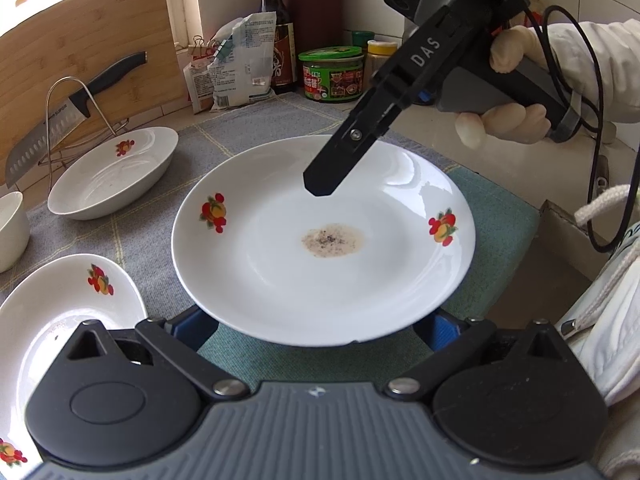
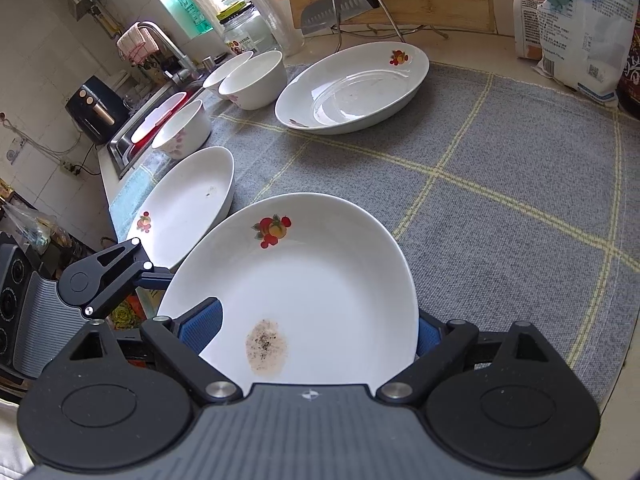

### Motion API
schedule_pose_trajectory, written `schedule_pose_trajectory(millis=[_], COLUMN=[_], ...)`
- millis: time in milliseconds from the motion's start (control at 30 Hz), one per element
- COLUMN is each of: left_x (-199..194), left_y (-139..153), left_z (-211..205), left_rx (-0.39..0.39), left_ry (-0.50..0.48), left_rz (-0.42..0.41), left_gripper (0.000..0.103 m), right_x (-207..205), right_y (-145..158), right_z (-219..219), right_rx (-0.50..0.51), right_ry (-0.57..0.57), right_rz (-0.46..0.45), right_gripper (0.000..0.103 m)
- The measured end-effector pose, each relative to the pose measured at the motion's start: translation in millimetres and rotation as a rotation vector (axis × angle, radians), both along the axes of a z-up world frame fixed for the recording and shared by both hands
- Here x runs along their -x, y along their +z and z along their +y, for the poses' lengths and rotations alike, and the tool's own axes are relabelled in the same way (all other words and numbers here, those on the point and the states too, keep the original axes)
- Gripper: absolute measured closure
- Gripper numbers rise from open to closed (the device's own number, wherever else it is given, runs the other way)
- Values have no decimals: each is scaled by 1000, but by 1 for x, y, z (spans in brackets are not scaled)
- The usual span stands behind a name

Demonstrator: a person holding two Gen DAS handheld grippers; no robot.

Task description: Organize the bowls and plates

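Grey checked cloth (image 2: pixel 500 184) covers the kitchen counter. Nearest in both views sits a white fruit-patterned plate with a brown speckled stain (image 1: pixel 324 248), resting on the cloth. The left gripper (image 1: pixel 320 334) straddles its near rim with blue pads spread wide; whether they touch cannot be told. The right gripper (image 2: pixel 318 332) stands wide, its pads at the plate's two sides, pressing unclear. Only the right view shows three white bowls (image 2: pixel 256 80) by the far-left sink (image 2: pixel 132 140); only the left shows a green-lidded jar (image 1: pixel 331 74) at the back.
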State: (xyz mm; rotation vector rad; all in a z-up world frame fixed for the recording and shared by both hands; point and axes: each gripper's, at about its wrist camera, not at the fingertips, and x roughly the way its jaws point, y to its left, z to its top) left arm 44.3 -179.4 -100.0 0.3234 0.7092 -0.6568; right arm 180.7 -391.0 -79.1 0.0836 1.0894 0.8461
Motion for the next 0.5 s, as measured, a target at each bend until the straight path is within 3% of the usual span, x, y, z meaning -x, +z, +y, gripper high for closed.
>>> schedule_pose_trajectory(millis=[500], left_x=[-44], left_y=[9], left_z=[-49], left_rx=[8], left_ry=[-34], left_rz=[-26], left_gripper=[1], right_x=[-26], right_y=[15], right_z=[-51], right_rx=[3], right_ry=[-70], right_rz=[-77], right_gripper=[6])
